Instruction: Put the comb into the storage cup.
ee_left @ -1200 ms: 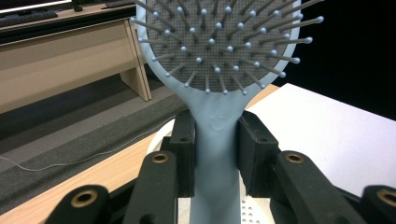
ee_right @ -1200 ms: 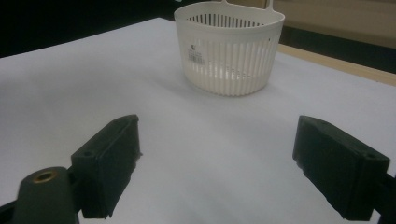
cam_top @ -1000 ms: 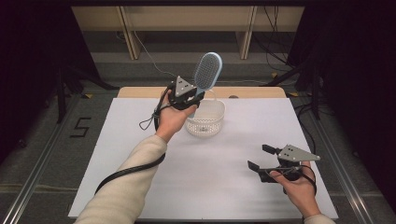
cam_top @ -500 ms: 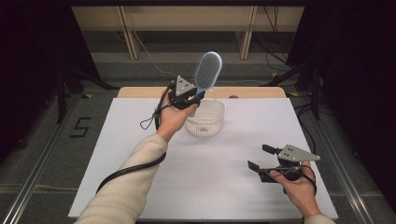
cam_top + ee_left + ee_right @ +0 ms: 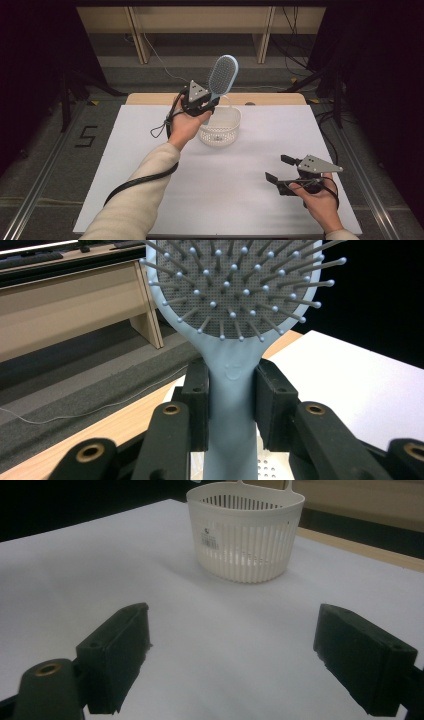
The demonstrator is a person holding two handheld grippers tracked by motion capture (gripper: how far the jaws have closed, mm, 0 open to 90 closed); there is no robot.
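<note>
My left gripper [image 5: 206, 104] is shut on the handle of a light blue hairbrush [image 5: 222, 76], held upright above the white slatted basket [image 5: 220, 131] at the far middle of the table. In the left gripper view the brush handle [image 5: 233, 405] is clamped between both black pads, and its bristled head [image 5: 240, 285] rises above them. My right gripper [image 5: 279, 169] rests low over the near right of the white table, jaws wide apart with nothing between them. In the right gripper view the basket [image 5: 245, 530] stands ahead of the open gripper [image 5: 235, 655].
The white table cover [image 5: 150, 150] spans a wooden table [image 5: 270, 98]. A black cable [image 5: 135, 182] trails from the left gripper along the person's sleeve. Beyond the far edge lie dark floor, cables and wooden furniture legs [image 5: 262, 35].
</note>
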